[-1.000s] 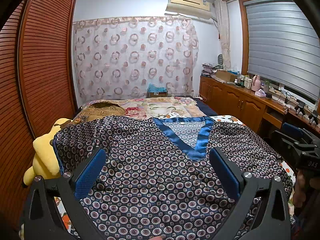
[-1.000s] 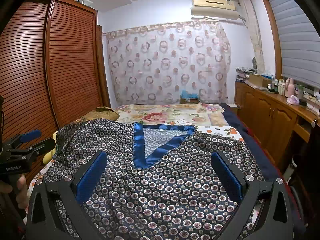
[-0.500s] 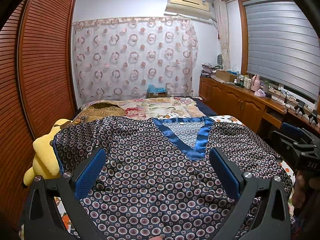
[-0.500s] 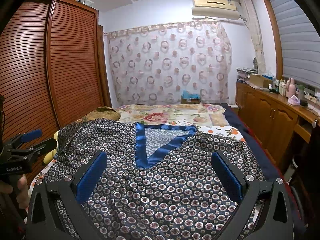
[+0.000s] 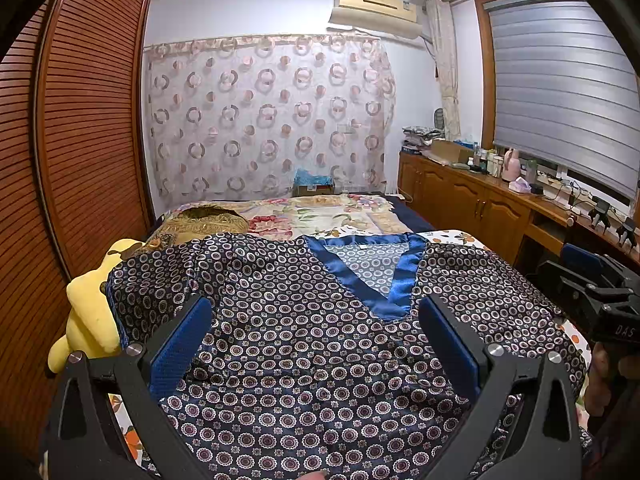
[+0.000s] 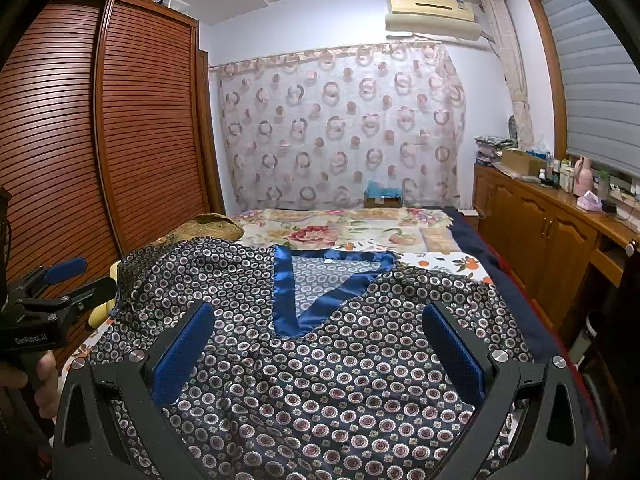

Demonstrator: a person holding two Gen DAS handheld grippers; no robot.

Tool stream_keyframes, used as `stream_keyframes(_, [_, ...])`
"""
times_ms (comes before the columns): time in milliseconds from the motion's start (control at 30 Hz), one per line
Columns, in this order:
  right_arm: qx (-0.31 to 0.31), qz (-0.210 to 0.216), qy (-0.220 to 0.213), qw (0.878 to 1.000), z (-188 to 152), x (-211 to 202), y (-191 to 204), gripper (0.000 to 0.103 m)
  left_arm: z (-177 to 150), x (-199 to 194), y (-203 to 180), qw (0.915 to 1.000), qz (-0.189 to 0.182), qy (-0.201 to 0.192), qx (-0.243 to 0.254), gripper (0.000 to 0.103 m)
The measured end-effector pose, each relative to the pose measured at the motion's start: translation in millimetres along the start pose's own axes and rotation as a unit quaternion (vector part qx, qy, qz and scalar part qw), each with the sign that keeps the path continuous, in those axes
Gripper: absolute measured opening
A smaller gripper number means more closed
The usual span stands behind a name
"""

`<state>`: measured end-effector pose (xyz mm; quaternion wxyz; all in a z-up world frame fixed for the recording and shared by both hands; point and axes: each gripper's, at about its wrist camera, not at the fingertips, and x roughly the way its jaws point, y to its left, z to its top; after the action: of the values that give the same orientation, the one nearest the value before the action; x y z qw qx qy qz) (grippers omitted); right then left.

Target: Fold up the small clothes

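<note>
Left wrist view: left gripper hovers over a dark patterned top w/ blue satin V-neck trim, spread flat on the bed. Fingers spread wide, nothing between them. Yellow plush toy sits at the bed's left edge, touching the top's sleeve. Right gripper in right wrist view is likewise released, fingers apart above the top's lower half; whether they touch the fabric is hard to tell. Each gripper shows at the edge of the other's view, hand-held. Circle-print curtain hangs behind the bed; wood cabinet w/ bottles stands along the right wall.
</note>
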<state>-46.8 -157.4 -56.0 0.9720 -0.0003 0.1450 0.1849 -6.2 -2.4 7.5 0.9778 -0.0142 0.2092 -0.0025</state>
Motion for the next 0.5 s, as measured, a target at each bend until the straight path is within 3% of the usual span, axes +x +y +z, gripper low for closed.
stream_keyframes(500, [0.000, 0.000, -0.001, 1.000, 0.1, 0.4, 0.0, 0.103, 0.6, -1.7, -1.4, 1.0000, 0.000, 0.000, 0.001, 0.103])
